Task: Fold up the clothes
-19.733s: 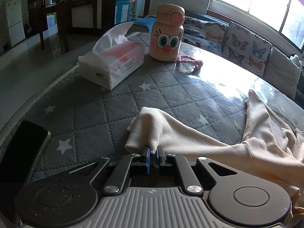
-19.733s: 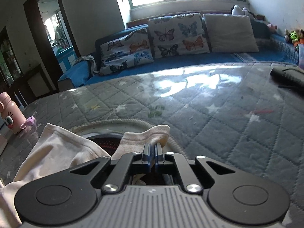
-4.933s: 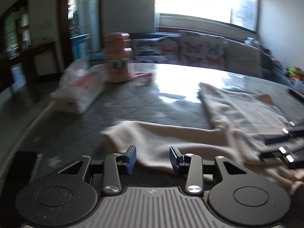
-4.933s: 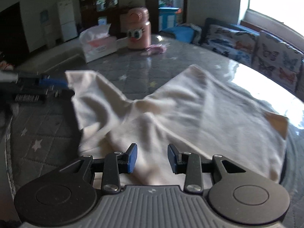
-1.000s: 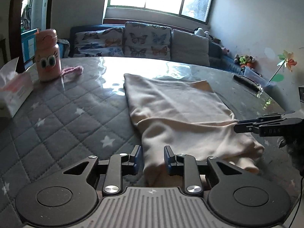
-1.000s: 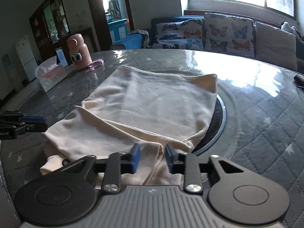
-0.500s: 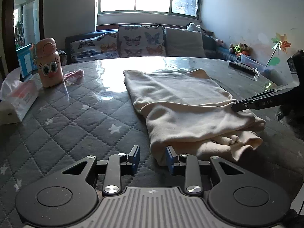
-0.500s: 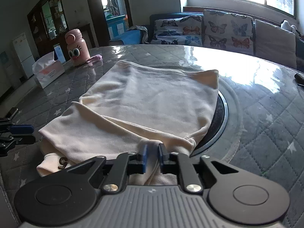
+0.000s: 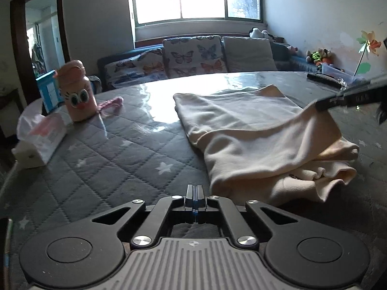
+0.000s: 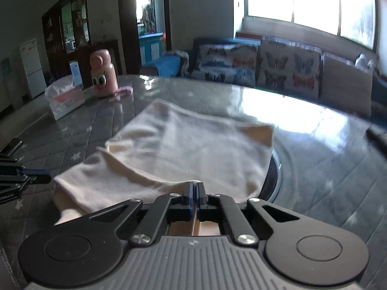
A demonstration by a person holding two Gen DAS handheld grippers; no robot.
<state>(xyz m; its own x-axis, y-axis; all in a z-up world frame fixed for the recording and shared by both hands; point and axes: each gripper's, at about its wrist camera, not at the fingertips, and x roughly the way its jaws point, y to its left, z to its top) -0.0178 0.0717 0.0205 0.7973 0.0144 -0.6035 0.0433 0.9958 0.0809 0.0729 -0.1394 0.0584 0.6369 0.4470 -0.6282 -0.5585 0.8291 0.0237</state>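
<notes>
Cloth of a pale cream colour, the garment (image 9: pixel 254 130) lies partly folded on the right half of the round counter (image 9: pixel 116 149), which wears a grey quilted cover with white stars under a glossy sheet. In the left wrist view the left claw (image 9: pixel 194 194) has its jaws pressed together with nothing between them, its tips just beside the garment's near left corner but not on it. The right claw (image 10: pixel 194 193) is clamped on the garment's near edge, and cream fabric shows behind its blue pads. In the left wrist view that edge is lifted off the pile and hangs in a slope from the right claw's dark tips at the right side. Bunched folds rest underneath on the counter. At the counter's far left stand a pink cartoon-faced bottle (image 9: pixel 77 91) and, nearer, a tissue pack (image 9: pixel 41 140), well apart from the garment. A sofa with butterfly cushions (image 9: pixel 193 58) sits beyond, under a bright window.
</notes>
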